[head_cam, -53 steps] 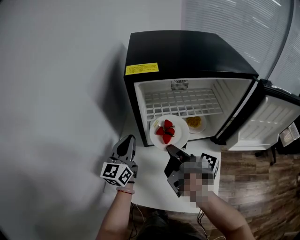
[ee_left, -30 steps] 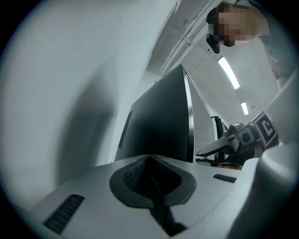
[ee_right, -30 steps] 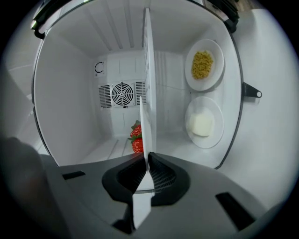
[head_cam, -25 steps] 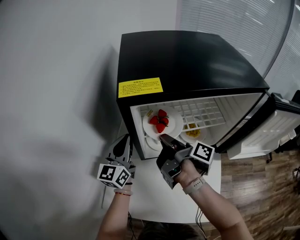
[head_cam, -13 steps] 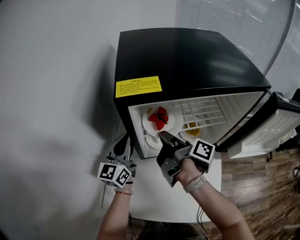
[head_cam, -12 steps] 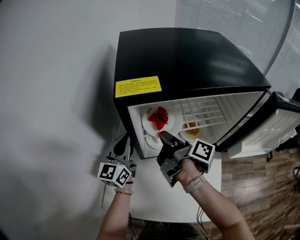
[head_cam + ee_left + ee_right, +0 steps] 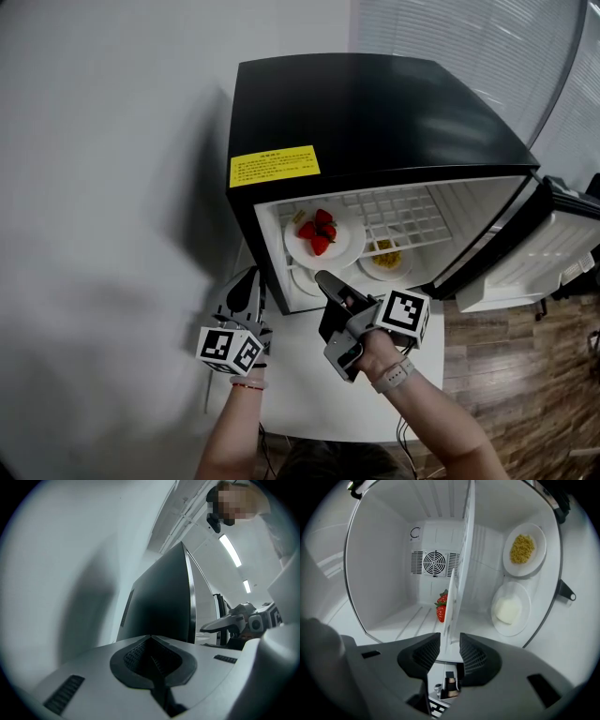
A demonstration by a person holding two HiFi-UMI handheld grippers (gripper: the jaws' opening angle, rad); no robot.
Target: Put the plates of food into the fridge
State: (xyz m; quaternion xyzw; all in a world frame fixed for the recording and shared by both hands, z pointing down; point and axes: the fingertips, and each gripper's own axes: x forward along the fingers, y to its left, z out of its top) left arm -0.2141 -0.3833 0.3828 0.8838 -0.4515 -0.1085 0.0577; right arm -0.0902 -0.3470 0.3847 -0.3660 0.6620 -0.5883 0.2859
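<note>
The strawberry plate [image 7: 451, 620] rests loose between fingers [image 7: 426, 653] the right gripper [image 7: 450, 646] just opened.

white table [image 7: 300, 375], pale wall [image 7: 103, 187], window blinds [image 7: 469, 47], wooden floor [image 7: 506, 375]

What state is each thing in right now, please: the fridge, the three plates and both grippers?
fridge: door swung wide open.
strawberry plate: lying on the wire shelf.
right gripper: jaws have just been opening, apart around that plate's rim, pads off it.
plate of yellow food: under the shelf.
plate with a pale block: under the shelf, beside it.
left gripper: shut, empty, outside the fridge.
</note>
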